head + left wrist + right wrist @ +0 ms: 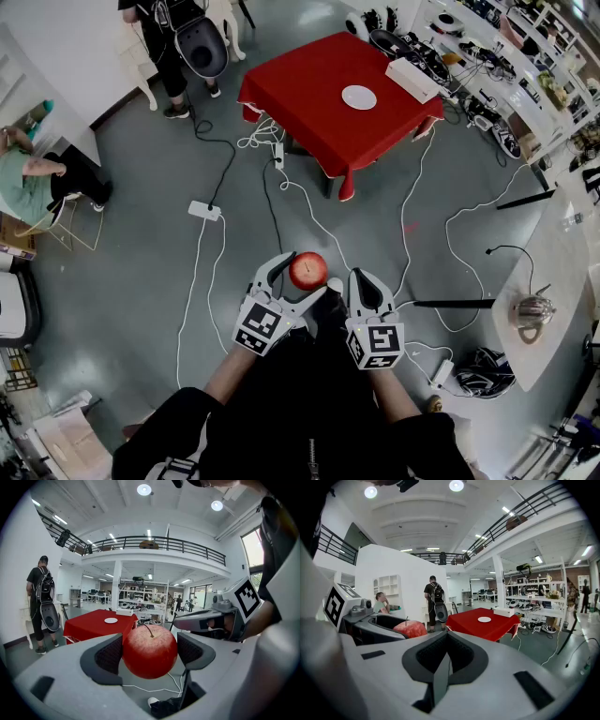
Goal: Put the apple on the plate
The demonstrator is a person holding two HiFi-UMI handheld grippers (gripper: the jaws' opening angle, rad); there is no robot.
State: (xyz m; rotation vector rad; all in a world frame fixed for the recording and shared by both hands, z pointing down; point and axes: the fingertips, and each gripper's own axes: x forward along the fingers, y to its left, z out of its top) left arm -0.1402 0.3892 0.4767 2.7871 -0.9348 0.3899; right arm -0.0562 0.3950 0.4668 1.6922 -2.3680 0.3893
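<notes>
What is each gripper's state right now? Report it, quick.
Left gripper: closed on the red apple.
Right gripper: closed, empty.

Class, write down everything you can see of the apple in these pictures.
The apple is round, red with pale speckles, smooth-skinned and whole, with a thin brown stem pointing up. It sits upright, held in the air above the grey floor, pinched at its sides between the dark padded fingers of the left gripper. Nothing else touches it. It is well short of the red table and the plate.
</notes>
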